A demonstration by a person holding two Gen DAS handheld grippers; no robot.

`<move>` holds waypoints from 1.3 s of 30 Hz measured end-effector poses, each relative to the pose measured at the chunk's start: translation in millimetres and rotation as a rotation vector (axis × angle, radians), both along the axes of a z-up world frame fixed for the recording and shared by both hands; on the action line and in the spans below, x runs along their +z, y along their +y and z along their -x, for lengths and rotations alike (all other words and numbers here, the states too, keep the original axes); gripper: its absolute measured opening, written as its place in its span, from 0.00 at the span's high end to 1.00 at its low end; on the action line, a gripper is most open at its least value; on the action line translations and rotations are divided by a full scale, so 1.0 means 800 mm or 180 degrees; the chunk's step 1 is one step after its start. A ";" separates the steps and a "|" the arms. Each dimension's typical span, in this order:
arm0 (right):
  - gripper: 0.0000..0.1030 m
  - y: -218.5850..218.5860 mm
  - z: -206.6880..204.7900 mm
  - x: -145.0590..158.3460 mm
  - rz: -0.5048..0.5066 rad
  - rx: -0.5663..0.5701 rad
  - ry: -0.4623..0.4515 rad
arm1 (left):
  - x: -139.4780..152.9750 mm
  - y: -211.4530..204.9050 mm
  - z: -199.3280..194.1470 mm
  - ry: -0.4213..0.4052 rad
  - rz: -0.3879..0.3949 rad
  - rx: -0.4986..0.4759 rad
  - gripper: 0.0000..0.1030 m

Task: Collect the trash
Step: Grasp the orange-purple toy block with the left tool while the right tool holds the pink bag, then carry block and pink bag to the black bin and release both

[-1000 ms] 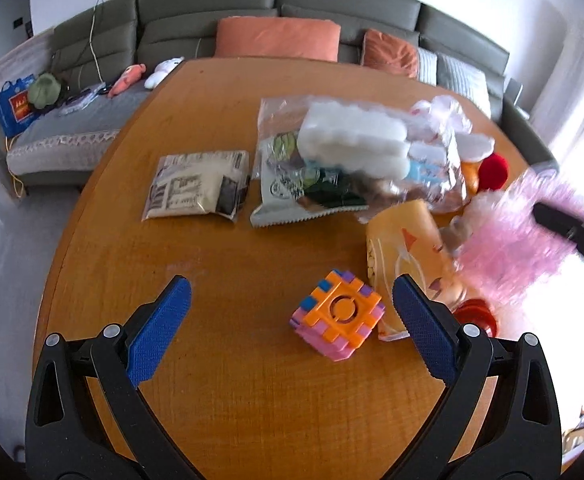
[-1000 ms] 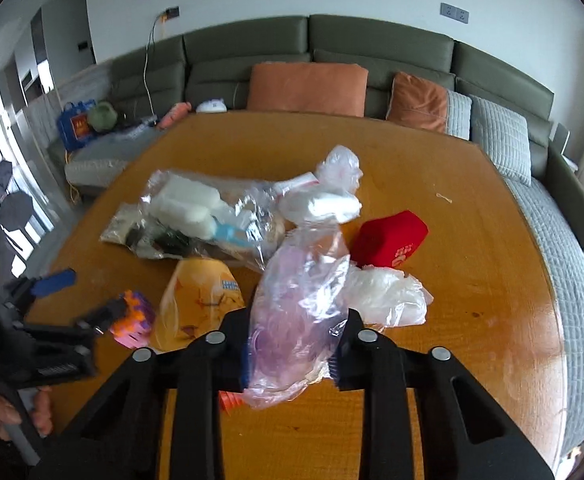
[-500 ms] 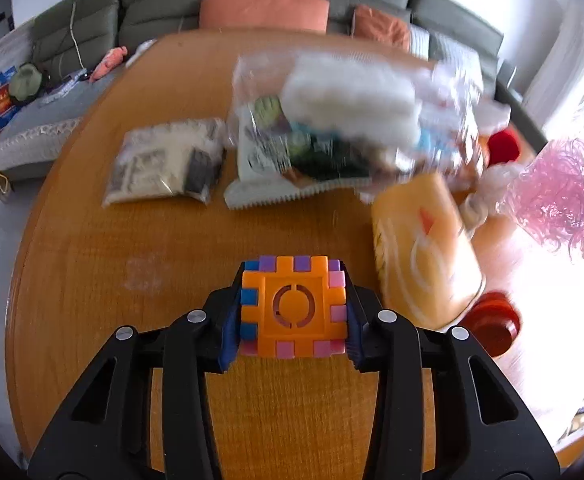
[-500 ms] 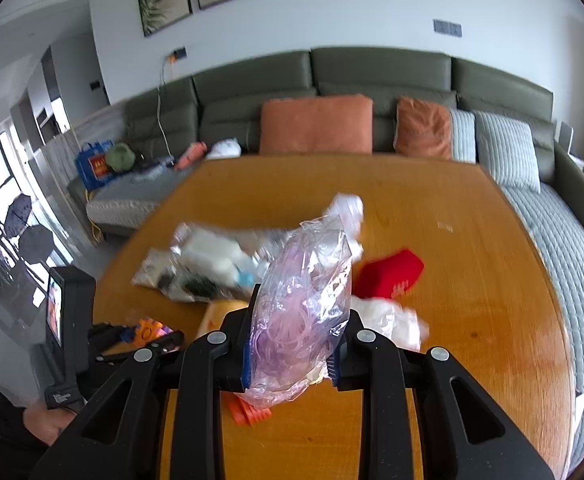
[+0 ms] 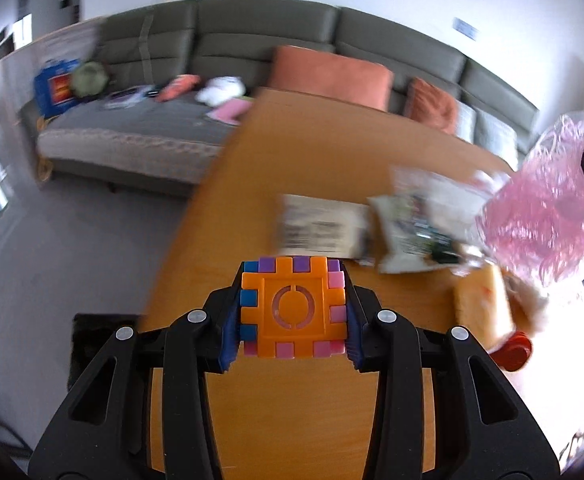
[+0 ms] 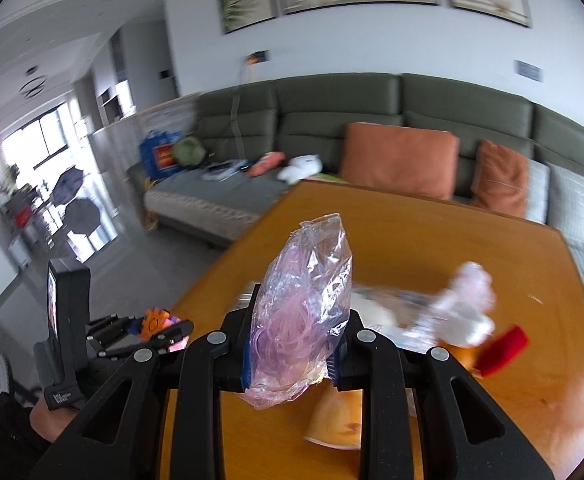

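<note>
My left gripper (image 5: pixel 292 314) is shut on a cube (image 5: pixel 292 304) of orange, pink, purple and blue interlocking pieces, held above the near left edge of the wooden table (image 5: pixel 252 184). My right gripper (image 6: pixel 292 346) is shut on a clear plastic bag of pink strands (image 6: pixel 304 300), lifted off the table (image 6: pixel 412 232). In the left wrist view that pink bag (image 5: pixel 548 208) hangs at the right. The right wrist view has the left gripper (image 6: pixel 160 330) with the cube (image 6: pixel 154 320) at lower left, gripped by a person's hand (image 6: pixel 48 420).
On the table lie a grey-white packet (image 5: pixel 320 228), a white-green snack bag (image 5: pixel 408 232), an orange pouch (image 5: pixel 480 308), a red lid (image 5: pixel 512 352), crumpled white plastic (image 6: pixel 468 304) and a red item (image 6: pixel 504 348). A green sofa (image 6: pixel 332 112) stands behind; grey floor (image 5: pixel 72 248) lies left.
The left gripper closed on the cube and lifted it, swinging left toward the table edge. The right gripper rose and turned left, still gripping the pink bag.
</note>
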State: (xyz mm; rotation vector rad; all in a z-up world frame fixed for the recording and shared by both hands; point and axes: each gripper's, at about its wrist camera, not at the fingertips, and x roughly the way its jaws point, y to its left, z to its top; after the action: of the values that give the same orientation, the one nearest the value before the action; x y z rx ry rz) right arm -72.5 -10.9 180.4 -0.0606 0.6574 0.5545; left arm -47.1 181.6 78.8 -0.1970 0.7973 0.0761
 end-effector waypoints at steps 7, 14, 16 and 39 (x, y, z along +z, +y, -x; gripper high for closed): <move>0.73 0.126 0.010 -0.004 0.0011 0.0694 0.0158 | 0.000 0.130 0.070 -0.0009 -0.0044 0.0761 0.61; 0.73 0.268 0.041 -0.024 0.0088 0.1405 0.0337 | -0.027 0.258 0.154 0.0158 0.0117 0.1558 0.61; 0.73 0.302 0.052 -0.033 0.0103 0.1561 0.0408 | -0.035 0.286 0.173 0.0206 0.0136 0.1713 0.61; 0.26 0.484 0.075 -0.068 0.0267 0.1925 0.0457 | -0.043 0.405 0.219 0.0389 0.0014 0.2411 0.06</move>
State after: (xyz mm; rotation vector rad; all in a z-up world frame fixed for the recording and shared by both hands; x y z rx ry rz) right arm -132.6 376.5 126.0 -0.3074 0.8045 1.1205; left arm -222.6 505.4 44.2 -0.4948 0.8084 0.8066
